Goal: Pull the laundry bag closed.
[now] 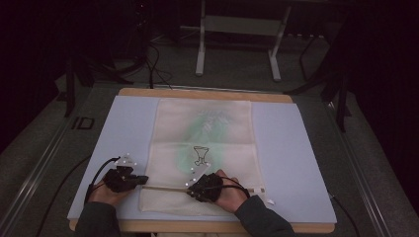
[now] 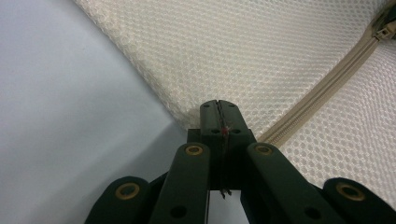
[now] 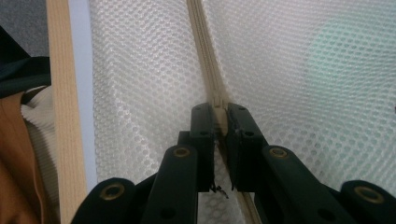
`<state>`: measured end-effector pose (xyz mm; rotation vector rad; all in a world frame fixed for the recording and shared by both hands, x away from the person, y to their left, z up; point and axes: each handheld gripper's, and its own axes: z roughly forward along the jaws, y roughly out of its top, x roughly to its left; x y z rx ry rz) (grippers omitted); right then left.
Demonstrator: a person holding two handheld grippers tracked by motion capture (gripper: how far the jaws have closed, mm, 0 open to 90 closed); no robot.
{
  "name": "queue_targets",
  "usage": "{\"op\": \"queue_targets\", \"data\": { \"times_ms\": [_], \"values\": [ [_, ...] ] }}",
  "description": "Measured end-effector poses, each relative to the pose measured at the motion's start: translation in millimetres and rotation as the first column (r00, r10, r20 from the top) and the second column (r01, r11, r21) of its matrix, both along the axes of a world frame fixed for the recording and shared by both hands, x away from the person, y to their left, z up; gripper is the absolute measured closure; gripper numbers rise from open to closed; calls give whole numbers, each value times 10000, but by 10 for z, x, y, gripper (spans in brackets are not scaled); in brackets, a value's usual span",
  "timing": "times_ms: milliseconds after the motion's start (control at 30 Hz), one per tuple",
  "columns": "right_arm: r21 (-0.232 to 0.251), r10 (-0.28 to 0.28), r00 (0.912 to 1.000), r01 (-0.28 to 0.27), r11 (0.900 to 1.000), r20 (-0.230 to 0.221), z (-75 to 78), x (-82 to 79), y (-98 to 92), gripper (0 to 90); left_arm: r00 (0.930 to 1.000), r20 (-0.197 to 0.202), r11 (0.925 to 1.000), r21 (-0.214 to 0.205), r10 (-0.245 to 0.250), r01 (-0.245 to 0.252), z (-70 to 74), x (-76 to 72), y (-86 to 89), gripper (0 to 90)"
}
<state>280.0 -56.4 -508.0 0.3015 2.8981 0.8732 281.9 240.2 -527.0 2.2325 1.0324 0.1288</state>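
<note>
A cream mesh bag (image 1: 203, 148) lies flat on a pale blue mat (image 1: 286, 148). Its beige zipper (image 1: 168, 188) runs across near the front edge. Through the mesh I see a green shape and a black goblet drawing (image 1: 200, 154). My left gripper (image 1: 145, 179) is at the bag's left edge by the zipper's end. In the left gripper view it (image 2: 219, 106) is shut on the mesh edge (image 2: 187, 116), with the zipper tape (image 2: 322, 91) just to the right. My right gripper (image 1: 189, 191) sits on the zipper. Its jaws (image 3: 219, 112) pinch the beige zipper pull (image 3: 220, 103).
The mat lies on a wooden table whose edge (image 3: 60, 93) runs close beside the right gripper. A small white tag (image 1: 270, 201) lies at the bag's front right corner. Beyond the table are a dark floor, cables (image 1: 153, 69) and a white table frame (image 1: 237, 34).
</note>
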Motion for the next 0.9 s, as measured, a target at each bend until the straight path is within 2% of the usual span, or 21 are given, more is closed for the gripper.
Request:
{"op": "queue_targets", "data": {
  "times_ms": [900],
  "values": [
    [9, -284, 9996, 284, 9996, -36, -8, 14, -234, 822, 10000, -20, 10000, -37, 38, -38, -2, -2, 4, 898]
  ]
}}
